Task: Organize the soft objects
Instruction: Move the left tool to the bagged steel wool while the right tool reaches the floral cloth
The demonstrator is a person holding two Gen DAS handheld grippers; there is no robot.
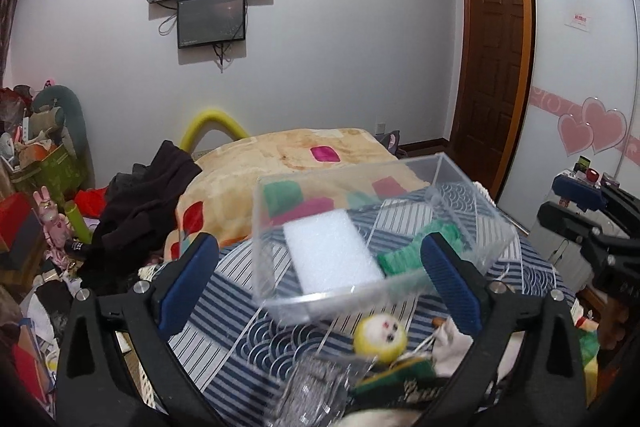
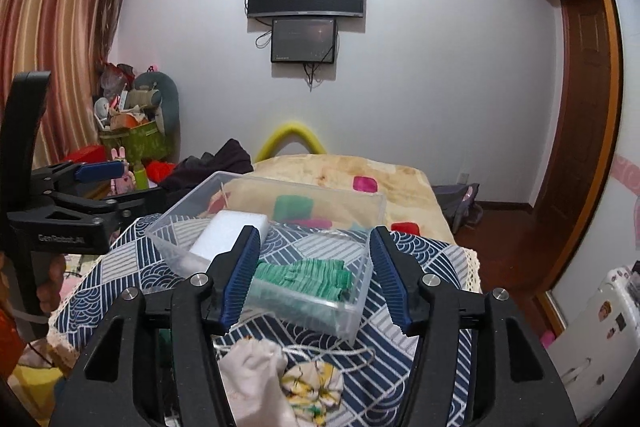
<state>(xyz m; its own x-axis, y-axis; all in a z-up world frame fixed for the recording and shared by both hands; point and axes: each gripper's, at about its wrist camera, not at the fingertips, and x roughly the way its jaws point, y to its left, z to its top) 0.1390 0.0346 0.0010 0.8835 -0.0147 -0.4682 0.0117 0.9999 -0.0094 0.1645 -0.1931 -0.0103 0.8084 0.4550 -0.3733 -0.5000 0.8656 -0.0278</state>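
My left gripper [image 1: 320, 279] was spread wide, its blue pads [image 1: 188, 279] far apart and closed on nothing. Straight ahead of it, framed between the two fingers, sat the clear plastic box [image 1: 472, 187] on the blue-and-white patterned cloth [image 1: 224, 331]. Inside the box lay a white foam block [image 1: 332, 259] toward my left finger and a green knitted piece [image 1: 400, 259] toward my right finger, the two just beside each other. Nearer to me than the box, low between the fingers, lay a small yellow plush toy with a white face [image 1: 380, 339], and to its right a white cloth pouch [image 1: 452, 343]. A crinkled clear wrapper [image 1: 316, 387] lay closest to me, below the toy.

My right gripper [image 2: 316, 279] also stood open, jaws well apart and empty. The same box [image 2: 372, 207] sat directly in front of it, its near wall between my fingertips; the green knitted piece [image 2: 304, 277] lay just beyond the left pad, and the foam block [image 2: 228, 231] lay farther away and to the left. Below the box, between the finger bases, the white pouch [image 2: 252, 371] and its cord [image 2: 328, 351] lay on the cloth [image 2: 400, 367], touching a small floral fabric item [image 2: 316, 383]. Off to my left, my other gripper [image 2: 96, 175] showed from the side, level with the box. Beyond the cloth stretched a beige blanket [image 2: 340, 167].
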